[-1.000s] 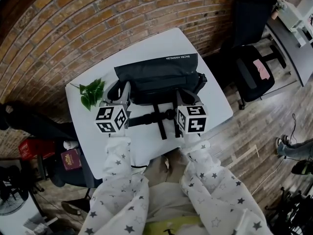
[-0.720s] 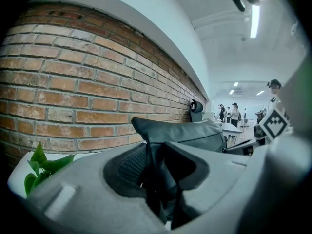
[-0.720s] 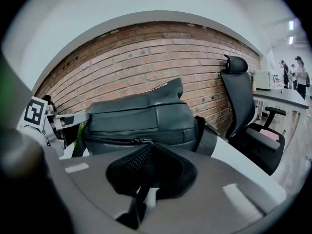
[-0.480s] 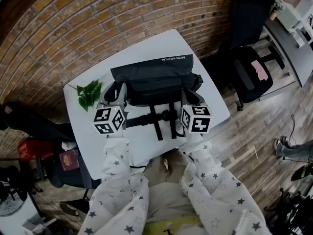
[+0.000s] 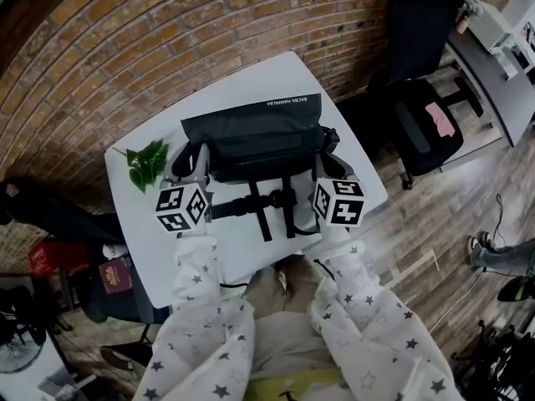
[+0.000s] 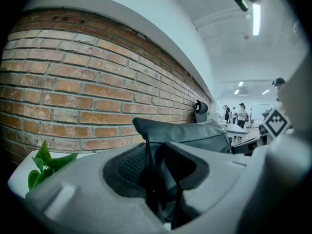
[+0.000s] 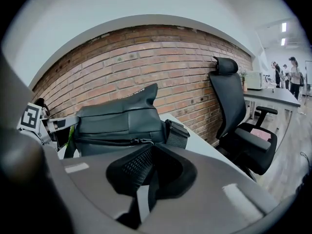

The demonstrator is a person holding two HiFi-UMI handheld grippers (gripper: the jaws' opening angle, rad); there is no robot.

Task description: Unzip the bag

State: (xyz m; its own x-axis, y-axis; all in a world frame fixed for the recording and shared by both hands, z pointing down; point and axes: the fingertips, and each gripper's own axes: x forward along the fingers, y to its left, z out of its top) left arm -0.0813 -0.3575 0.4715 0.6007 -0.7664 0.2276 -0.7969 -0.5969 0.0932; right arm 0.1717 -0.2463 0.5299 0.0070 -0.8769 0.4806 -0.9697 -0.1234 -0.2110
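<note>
**A:** Where is the bag being shown?

**B:** A dark grey bag [image 5: 255,132] is being shown lying on a white table [image 5: 276,73], toward the far edge, near a brick wall [image 5: 167,40]; its black straps are trailing toward the person; a sprig of green leaves [image 5: 144,161] is lying on the table just beside the bag's left end.

**A:** How is the left gripper being used?

**B:** The left gripper [image 5: 196,152] is being held at the bag's left end; dark fabric of the bag is being pinched between its jaws, which are being kept partly apart by that fabric.

**A:** And the right gripper?

**B:** The right gripper [image 5: 323,162] is being held at the bag's right front corner; its jaws are being pressed almost together on the zipper pull [image 7: 134,141], which is sitting on the zip line along the bag's front face; a black office chair [image 5: 422,115] is being shown on the floor beyond the table's right side; both sleeves are being seen patterned with stars.
</note>
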